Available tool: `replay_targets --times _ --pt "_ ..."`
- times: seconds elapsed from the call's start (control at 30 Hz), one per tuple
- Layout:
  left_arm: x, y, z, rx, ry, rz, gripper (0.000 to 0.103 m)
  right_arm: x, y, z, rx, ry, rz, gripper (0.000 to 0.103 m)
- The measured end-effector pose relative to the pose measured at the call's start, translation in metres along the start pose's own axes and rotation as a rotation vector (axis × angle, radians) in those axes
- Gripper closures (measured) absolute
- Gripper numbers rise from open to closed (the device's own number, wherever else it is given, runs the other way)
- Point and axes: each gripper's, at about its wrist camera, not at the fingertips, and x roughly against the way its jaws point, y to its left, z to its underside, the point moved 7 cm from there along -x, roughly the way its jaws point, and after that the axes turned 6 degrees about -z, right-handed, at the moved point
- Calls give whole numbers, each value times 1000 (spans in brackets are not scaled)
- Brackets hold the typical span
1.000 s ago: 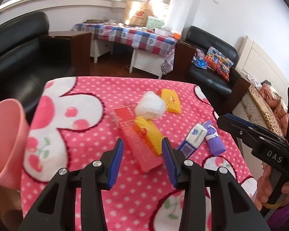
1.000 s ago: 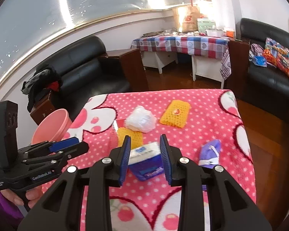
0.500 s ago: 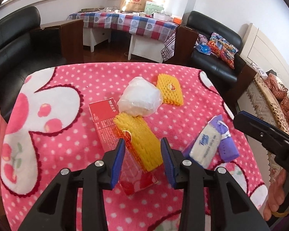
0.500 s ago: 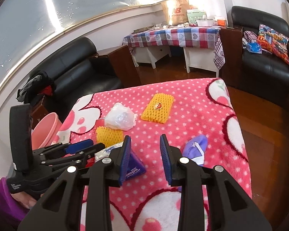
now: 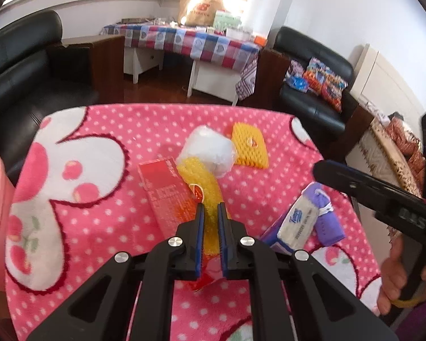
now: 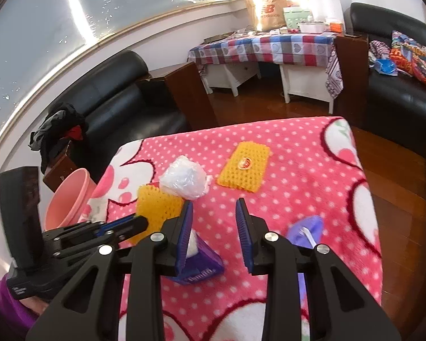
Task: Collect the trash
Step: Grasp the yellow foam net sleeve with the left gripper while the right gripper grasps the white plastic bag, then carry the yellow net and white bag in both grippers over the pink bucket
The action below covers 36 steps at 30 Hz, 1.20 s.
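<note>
On the pink dotted blanket (image 5: 105,130) a yellow foam fruit net (image 5: 201,176) lies over a red flat box (image 5: 164,187). My left gripper (image 5: 210,213) has its jaws closing, and the blue pads squeeze the net's near end; the left gripper (image 6: 139,223) shows at the net (image 6: 156,204) in the right wrist view too. A white plastic bag (image 5: 210,150) touches the net's far end. My right gripper (image 6: 214,213) stands open over bare blanket with nothing between its fingers. A tissue pack (image 6: 201,267) lies just left of it.
A second yellow net (image 6: 244,167) lies farther back. A purple bundle (image 6: 306,230) sits right of the tissue pack. A pink bin (image 6: 71,196) stands off the table's left edge. Black sofas and a checked table fill the room behind.
My left gripper moved in over the yellow net and its jaws closed from wide apart onto it. My right gripper shifted right, so the tissue pack is no longer between its fingers.
</note>
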Motion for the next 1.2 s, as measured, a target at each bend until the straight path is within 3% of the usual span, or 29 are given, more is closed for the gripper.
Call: replay_targets --times 0.2,0.47,0.83,1.1,1.2 --pt "27 27 -3 54 -44 -6 95 -24 9 -12 -11 71 -60 71" --pt "51 63 -3 133 -83 -23 95 -57 20 -18 16 183 -57 71" --pt "55 83 0 178 -97 -18 95 -93 10 -5 -121 391 -84 71" --pt "62 90 3 197 -110 -10 95 -97 23 4 -73 416 -70 72" --pt "65 92 5 201 -115 -10 95 -97 28 5 -31 411 -45 83"
